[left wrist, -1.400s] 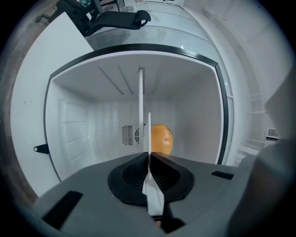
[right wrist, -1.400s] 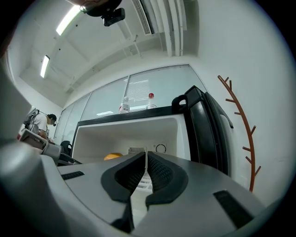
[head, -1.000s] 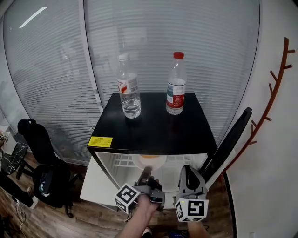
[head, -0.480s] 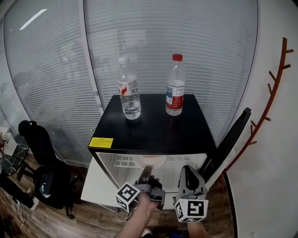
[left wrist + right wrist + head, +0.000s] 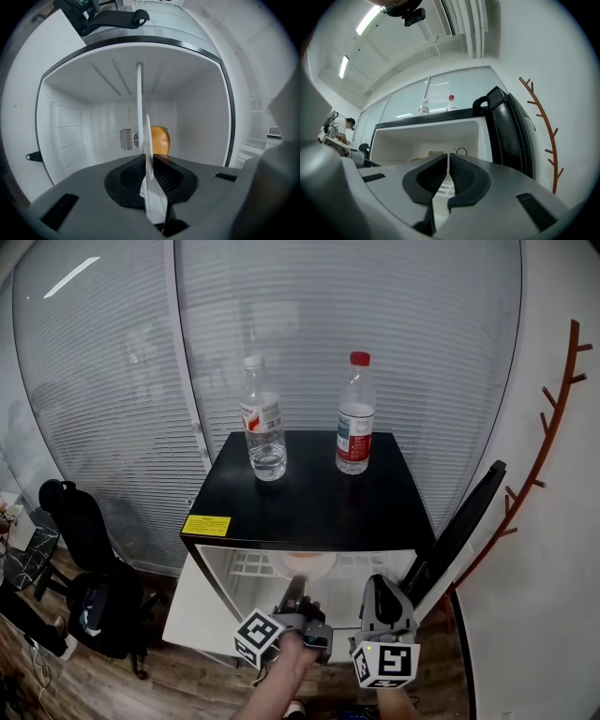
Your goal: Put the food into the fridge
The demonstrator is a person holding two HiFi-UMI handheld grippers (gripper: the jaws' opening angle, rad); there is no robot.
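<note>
Left gripper (image 5: 296, 594): its jaws are clamped on the near rim of a white plate (image 5: 302, 567), seen edge-on between the pads in the left gripper view (image 5: 149, 174).
Food (image 5: 160, 140): a rounded orange piece rests on the plate, on its far side from the jaws.
Where the plate is: at the mouth of the open fridge (image 5: 309, 498), just under the black top, with the far rim already inside the white cavity.
Right gripper (image 5: 379, 604): just to the right of the left one and low in front of the fridge. Its pads are drawn together with only a slit between them, and nothing is in them (image 5: 447, 171).
Door (image 5: 457, 531): swung open at the right, clear of the opening.
Key relation: the plate reaches straight away from the left jaws into the fridge, so the push likely runs far along that line.
Nearer arm: the left, which carries the load.
On top: two bottles (image 5: 265, 423), standing apart.
</note>
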